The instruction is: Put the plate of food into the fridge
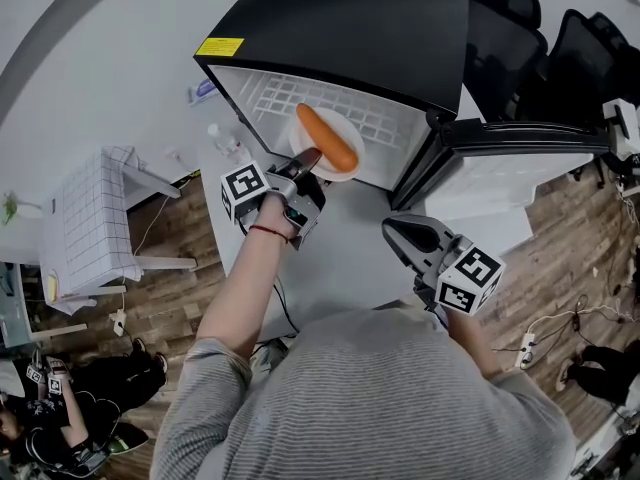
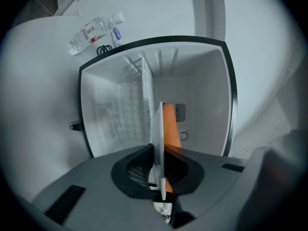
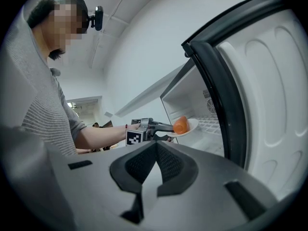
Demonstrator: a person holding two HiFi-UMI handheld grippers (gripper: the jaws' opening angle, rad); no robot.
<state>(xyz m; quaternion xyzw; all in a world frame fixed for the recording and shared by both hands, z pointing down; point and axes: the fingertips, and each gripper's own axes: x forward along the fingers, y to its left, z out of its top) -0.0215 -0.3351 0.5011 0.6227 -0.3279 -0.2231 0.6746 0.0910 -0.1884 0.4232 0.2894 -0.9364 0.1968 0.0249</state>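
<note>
A white plate [image 1: 304,138] carries an orange carrot-like piece of food [image 1: 327,137]. My left gripper [image 1: 308,160] is shut on the plate's near rim and holds it at the mouth of the black fridge [image 1: 350,28], over the white wire shelf [image 1: 375,123]. The left gripper view shows the plate [image 2: 158,129] edge-on between the jaws, the food [image 2: 170,126] to its right and the fridge's white inside [image 2: 110,109] beyond. My right gripper [image 1: 395,230] hangs shut and empty in front of the open door [image 1: 520,153]. In the right gripper view the plate [image 3: 192,127] sits past the gripper [image 3: 156,150].
The fridge door [image 3: 221,95] stands open at the right. A water bottle [image 2: 94,29] lies beside the fridge on the left. A white grid-patterned table [image 1: 85,223] stands to the left and black chairs [image 1: 560,48] at the back right. A person sits at the lower left [image 1: 60,408].
</note>
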